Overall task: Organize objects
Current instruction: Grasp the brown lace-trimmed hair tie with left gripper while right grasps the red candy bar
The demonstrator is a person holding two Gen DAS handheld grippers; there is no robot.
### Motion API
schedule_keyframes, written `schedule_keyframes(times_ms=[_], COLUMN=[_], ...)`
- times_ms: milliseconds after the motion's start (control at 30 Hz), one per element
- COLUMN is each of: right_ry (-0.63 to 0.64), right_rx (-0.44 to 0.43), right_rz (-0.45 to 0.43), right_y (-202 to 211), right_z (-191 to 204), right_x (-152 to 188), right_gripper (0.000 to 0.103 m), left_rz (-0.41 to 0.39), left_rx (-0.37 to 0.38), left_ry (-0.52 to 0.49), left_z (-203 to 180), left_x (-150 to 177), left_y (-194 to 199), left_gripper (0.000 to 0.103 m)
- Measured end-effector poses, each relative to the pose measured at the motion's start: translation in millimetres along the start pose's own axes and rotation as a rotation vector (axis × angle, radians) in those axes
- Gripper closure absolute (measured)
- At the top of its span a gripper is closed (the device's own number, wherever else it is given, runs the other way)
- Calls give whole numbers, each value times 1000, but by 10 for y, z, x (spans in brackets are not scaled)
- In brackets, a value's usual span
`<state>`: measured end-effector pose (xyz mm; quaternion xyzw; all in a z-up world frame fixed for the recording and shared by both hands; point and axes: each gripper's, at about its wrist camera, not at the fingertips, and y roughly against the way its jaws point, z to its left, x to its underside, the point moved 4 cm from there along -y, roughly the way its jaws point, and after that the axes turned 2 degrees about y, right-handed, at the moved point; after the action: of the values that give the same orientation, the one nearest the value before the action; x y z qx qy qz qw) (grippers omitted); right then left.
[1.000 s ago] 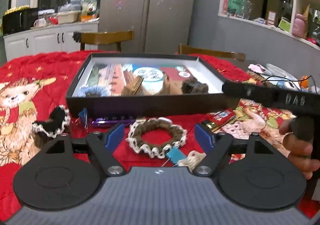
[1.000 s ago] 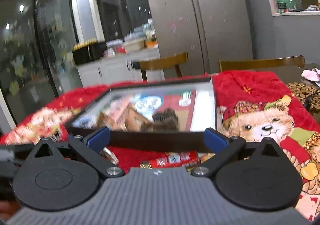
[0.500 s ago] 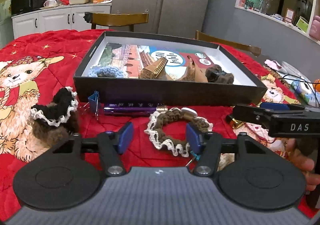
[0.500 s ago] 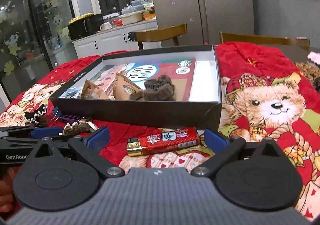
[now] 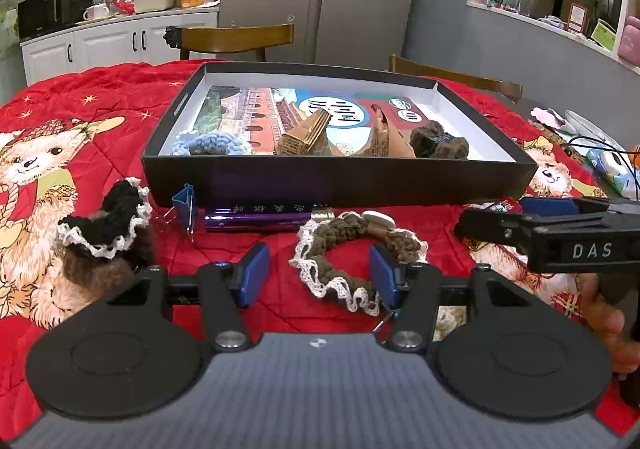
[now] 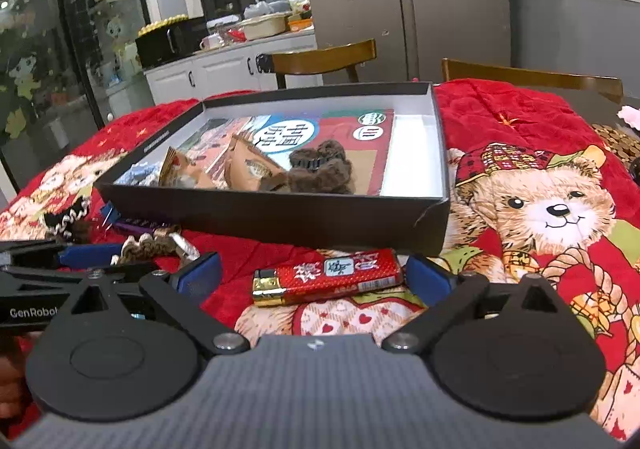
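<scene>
On the red bear-print quilt (image 5: 120, 97), just in front of the black shallow box (image 5: 340, 185), lie the loose items. At the left wrist view's 6 o'clock the left gripper (image 5: 319, 275) has its blue pads spread apart around the near part of the brown crocheted scrunchie (image 5: 352, 245) with its white lace edge; the right pad sits at the scrunchie's edge, though I cannot tell whether it touches. Toward 9 o'clock of that scrunchie rests a black scrunchie (image 5: 108, 221) with white trim, and between them, against the box wall, a blue binder clip (image 5: 185, 205) stands beside a purple tube (image 5: 260, 214) lying lengthwise. Inside the box lie a printed booklet (image 5: 280, 109), a blue crocheted scrunchie (image 5: 212, 143), two folded brown paper pieces (image 5: 308, 133) and a dark brown fuzzy hair clip (image 5: 438, 141). At 3 o'clock the right gripper (image 5: 520, 217) reaches in sideways — its grip state cannot be judged from there. The right wrist view settles it: the right gripper (image 6: 316, 275) is wide open, its pads flanking the red lighter (image 6: 328, 277), which lies flat on the quilt just before the box's near right corner, touching neither pad. At 9 o'clock in that view the left gripper's finger (image 6: 90, 254) shows beside the brown scrunchie.
</scene>
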<state>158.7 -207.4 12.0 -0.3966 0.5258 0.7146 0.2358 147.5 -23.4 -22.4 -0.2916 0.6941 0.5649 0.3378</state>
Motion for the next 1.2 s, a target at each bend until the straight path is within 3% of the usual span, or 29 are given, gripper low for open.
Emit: schedule_keyframes(times_ms=[100, 267, 567, 867, 1200], right_ry=[11, 101, 131, 130, 114], right_rx=[22, 78, 95, 110, 123], right_rz=[34, 62, 58, 43, 37], right_y=[-42, -79, -65, -41, -36], right_z=[4, 123, 154, 154, 127], right_x=[17, 49, 54, 44, 42], right_gripper=[7, 11, 22, 22, 22], left_rz=[-3, -10, -13, -16, -47], left_rx=[-6, -1, 2, 3, 2], left_ry=[-2, -29, -3, 9, -40], left_z=[-1, -38, -17, 0, -62], left_x=[3, 23, 23, 25, 34], left_y=[-5, 3, -4, 0, 53], left_gripper=[49, 75, 81, 81, 92])
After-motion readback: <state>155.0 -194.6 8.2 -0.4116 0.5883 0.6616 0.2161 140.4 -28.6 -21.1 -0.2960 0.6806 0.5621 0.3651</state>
